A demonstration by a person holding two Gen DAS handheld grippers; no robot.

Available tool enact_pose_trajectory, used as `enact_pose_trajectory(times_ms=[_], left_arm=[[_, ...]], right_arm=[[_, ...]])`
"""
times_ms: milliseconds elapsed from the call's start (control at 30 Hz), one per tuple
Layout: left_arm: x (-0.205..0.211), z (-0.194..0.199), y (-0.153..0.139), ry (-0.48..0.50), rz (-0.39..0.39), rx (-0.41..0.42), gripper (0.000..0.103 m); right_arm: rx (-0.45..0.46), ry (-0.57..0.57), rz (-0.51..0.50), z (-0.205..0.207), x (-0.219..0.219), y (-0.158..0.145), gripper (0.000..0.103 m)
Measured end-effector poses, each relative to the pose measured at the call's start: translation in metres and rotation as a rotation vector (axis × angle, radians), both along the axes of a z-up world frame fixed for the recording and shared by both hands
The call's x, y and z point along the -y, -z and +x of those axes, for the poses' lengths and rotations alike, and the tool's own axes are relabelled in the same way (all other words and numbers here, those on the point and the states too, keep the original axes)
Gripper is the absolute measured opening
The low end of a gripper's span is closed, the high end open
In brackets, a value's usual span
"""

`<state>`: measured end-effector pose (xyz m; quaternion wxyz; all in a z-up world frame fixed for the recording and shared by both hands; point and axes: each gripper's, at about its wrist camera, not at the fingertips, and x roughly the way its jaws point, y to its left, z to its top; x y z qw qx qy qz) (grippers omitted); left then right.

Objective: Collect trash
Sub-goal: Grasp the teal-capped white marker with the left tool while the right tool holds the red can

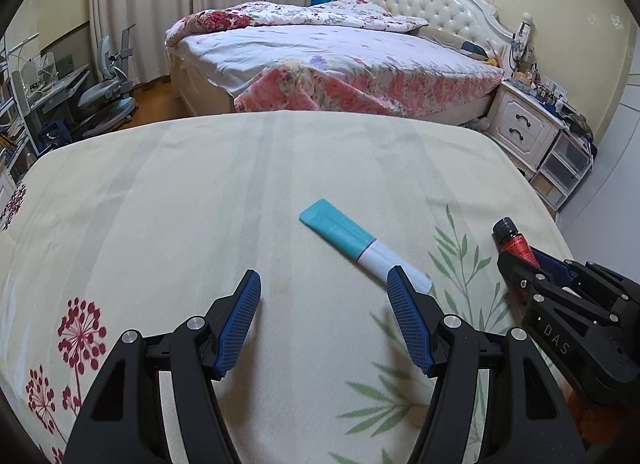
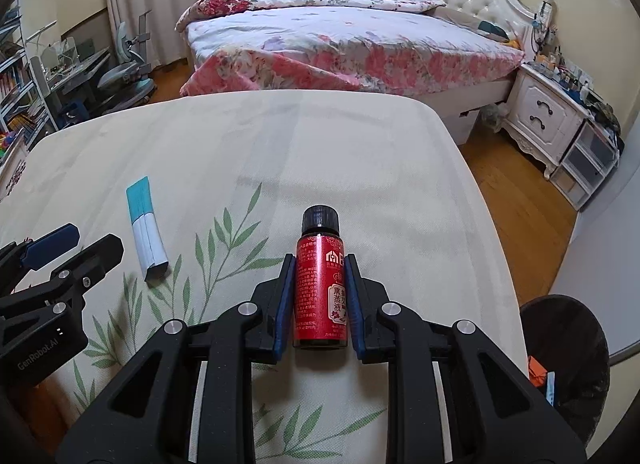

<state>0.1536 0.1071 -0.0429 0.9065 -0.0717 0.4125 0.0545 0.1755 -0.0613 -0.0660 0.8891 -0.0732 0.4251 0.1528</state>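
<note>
Left wrist view: the left gripper hung w/ fingers spread wide over the table, which wore a cream cloth w/ leaf and flower print, holding nothing. A teal-and-white box lay flat on the cloth just ahead, its white end right beside the gripper's right-hand finger. At far right the right gripper was clamped on a red bottle, black cap pointing away. Bed and nightstand stood beyond the table. Right wrist view: the right gripper pinched the red bottle by its label, both pads tight vs. its sides. The box lay to the left, near the left gripper. A dark bin w/ scraps inside sat on the floor at lower right, beside the table.
</note>
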Motion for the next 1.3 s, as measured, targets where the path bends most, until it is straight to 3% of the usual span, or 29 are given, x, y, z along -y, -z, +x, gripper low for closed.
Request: enact_pose_trajectory(times_ms=[267,400,533,800,1067,1300], left_arm=[[0.011,0.022,0.0,0.02,0.024,-0.011,0.064],[0.014,0.035,0.007,0.022,0.05,-0.075,0.064],[0.019,0.03,0.007,0.036,0.088,-0.086,0.065],[0.007,0.007,0.005,0.038,0.071,-0.077,0.064],[0.007,0.009,0.004,0.071,0.088,-0.069,0.054],[0.018,0.009,0.005,0.123,0.127,-0.052,0.027]], right_arm=[[-0.005,-0.002,0.008,0.006,-0.001,0.0,0.024],[-0.007,-0.003,0.01,0.007,-0.002,0.0,0.024],[-0.004,-0.002,0.006,0.008,-0.003,0.0,0.024],[-0.001,0.003,0.001,-0.002,-0.002,-0.001,0.024],[0.001,0.008,-0.003,-0.008,-0.002,0.0,0.024],[0.002,0.017,-0.008,-0.016,-0.003,0.0,0.023]])
